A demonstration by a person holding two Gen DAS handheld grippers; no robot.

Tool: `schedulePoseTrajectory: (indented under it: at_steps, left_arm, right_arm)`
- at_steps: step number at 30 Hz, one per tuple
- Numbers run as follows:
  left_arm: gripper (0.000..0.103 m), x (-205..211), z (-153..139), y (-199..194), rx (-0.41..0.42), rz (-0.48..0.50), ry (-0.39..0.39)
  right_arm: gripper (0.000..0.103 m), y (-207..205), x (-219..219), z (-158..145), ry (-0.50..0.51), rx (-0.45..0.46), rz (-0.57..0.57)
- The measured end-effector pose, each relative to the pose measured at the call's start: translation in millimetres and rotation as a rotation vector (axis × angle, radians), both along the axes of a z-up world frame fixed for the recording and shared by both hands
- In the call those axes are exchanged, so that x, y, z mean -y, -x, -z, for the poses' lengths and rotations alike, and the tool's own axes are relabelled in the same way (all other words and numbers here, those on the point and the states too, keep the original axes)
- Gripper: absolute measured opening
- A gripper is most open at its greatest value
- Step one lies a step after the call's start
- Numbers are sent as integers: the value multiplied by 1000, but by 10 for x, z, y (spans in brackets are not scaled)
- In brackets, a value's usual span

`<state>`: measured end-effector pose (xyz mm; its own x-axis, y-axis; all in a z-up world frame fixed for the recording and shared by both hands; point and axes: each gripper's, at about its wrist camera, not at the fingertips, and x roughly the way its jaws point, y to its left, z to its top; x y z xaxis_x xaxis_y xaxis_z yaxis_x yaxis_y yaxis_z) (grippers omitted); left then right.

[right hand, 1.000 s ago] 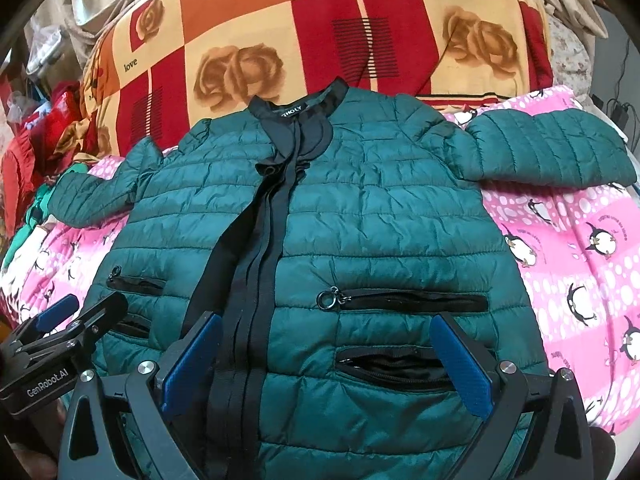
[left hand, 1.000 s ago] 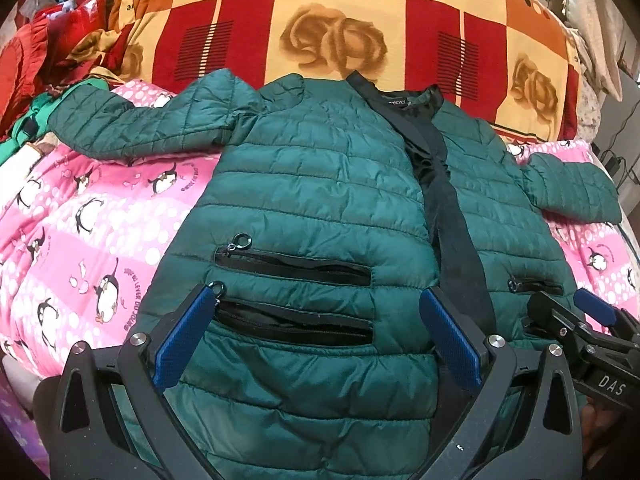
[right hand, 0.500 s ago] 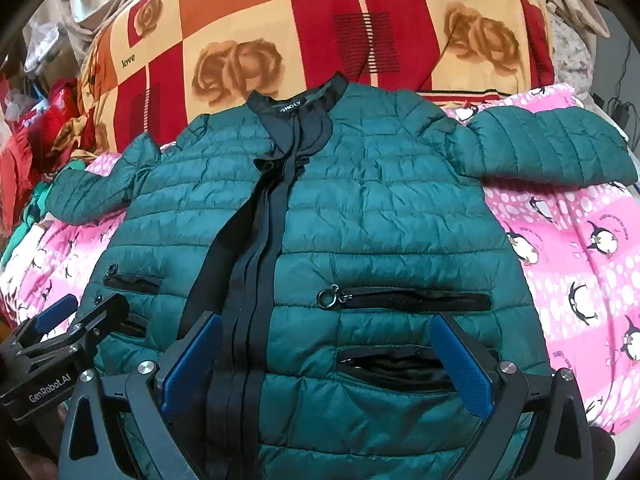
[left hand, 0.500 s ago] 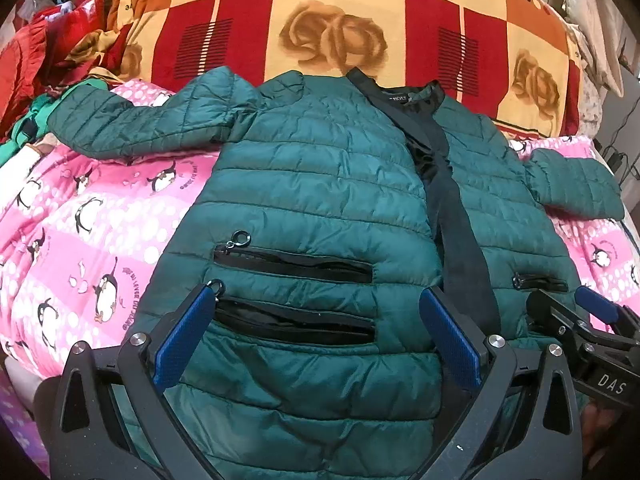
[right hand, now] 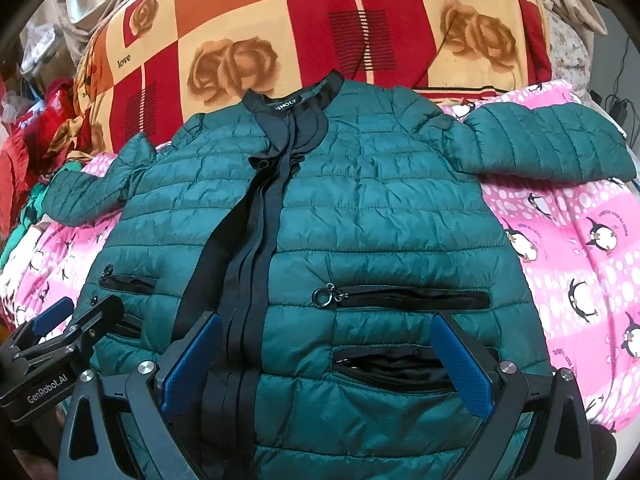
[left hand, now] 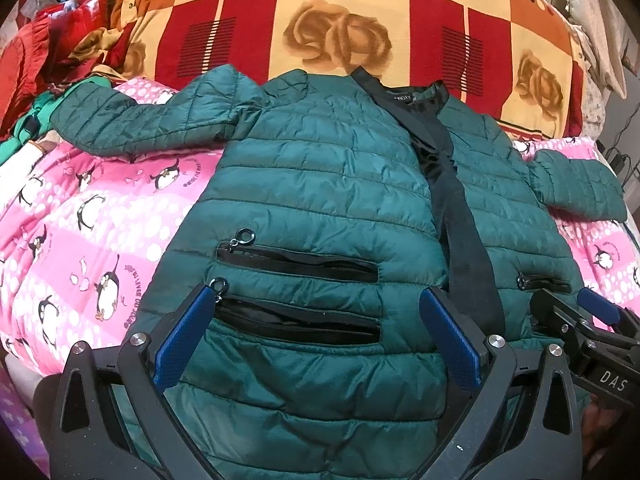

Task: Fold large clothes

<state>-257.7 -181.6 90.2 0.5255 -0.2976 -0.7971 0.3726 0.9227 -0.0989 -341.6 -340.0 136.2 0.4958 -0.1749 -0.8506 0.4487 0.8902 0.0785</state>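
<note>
Two tools are hovering over the hem end of the jacket (left hand: 320, 184), which is lying face up and spread flat on the pink penguin blanket (left hand: 80, 216) of the bed, collar toward the checked quilt (left hand: 328, 20) and both sleeves out to the sides. The left tool (left hand: 316, 340) is standing spread wide with nothing between its blue pads, framing the lower left pocket (left hand: 296, 320); the right tool (right hand: 326, 364) is likewise spread and empty, sitting across the black placket (right hand: 248, 280) and the lower right pocket (right hand: 392, 364). No fold looks begun yet, so the risks are all lying ahead. The shell is looking slick and puffy, so a shallow pinch is likely to be slipping off or catching only the top layer, leaving the back panel behind and the fold lopsided. The lower pockets are gaping open, and a pad could be sliding into one and dragging the lining out. The ring pulls (right hand: 322, 296) could be snagging on a fingertip. The front is not lying zipped square, so lifting one half could be letting the panels slide apart. The left sleeve (left hand: 136, 120) is reaching toward the clothes pile (left hand: 48, 52) at the bed's edge and could be catching on it when swung inward.
</note>
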Motion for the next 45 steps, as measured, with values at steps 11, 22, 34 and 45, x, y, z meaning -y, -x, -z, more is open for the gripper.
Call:
schedulePoseTrajectory:
  at_steps: [11, 22, 34, 45]
  left_arm:
    - [102, 20, 48, -34, -38, 17, 1]
    - [102, 78, 92, -28, -43, 26, -19]
    - [102, 64, -13, -152, 2, 6, -36]
    - [102, 85, -182, -408, 49, -24, -48]
  right_arm:
    - [103, -1, -6, 32, 8, 11, -12]
    - [103, 2, 77, 62, -29, 39, 12]
    - [103, -200, 99, -16, -66, 65, -21]
    - [103, -380, 203, -164, -60, 96, -12]
